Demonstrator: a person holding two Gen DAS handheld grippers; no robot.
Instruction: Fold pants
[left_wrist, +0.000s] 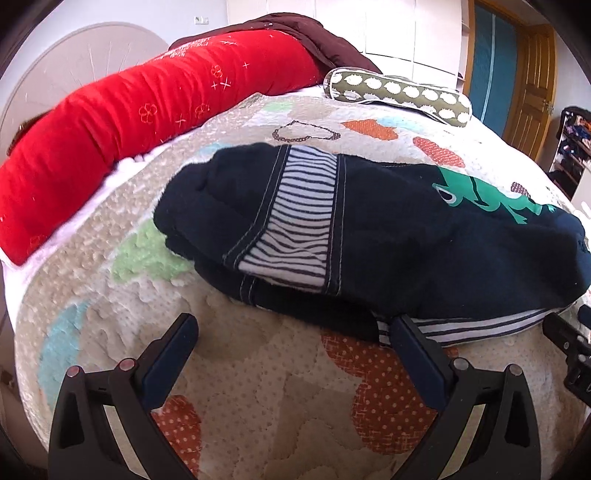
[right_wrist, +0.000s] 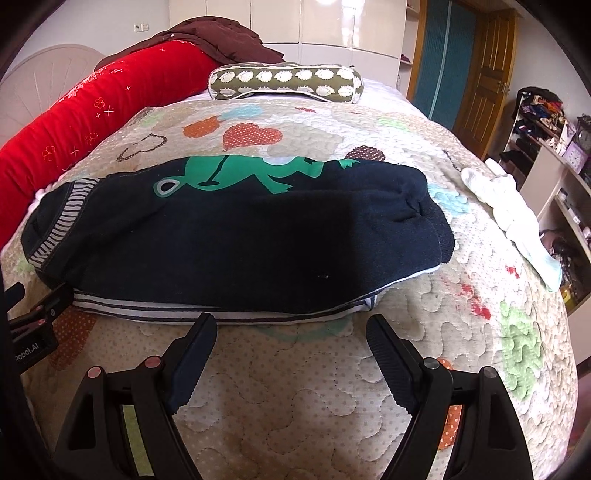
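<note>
Dark navy pants (left_wrist: 388, 236) with a green frog print and striped white cuffs lie folded in a bundle on the quilted bedspread (left_wrist: 240, 369). They also show in the right wrist view (right_wrist: 240, 236). My left gripper (left_wrist: 295, 325) is open and empty, just in front of the bundle's near edge, its right finger touching the striped hem. My right gripper (right_wrist: 291, 328) is open and empty, its fingertips right at the striped near edge of the pants.
A long red bolster (left_wrist: 129, 122) and a dark maroon blanket (left_wrist: 321, 40) lie at the bed's far left. A green patterned pillow (right_wrist: 284, 83) lies at the far end. White clothing (right_wrist: 509, 206) lies near the bed's right edge. Shelves (right_wrist: 546, 147) stand at right.
</note>
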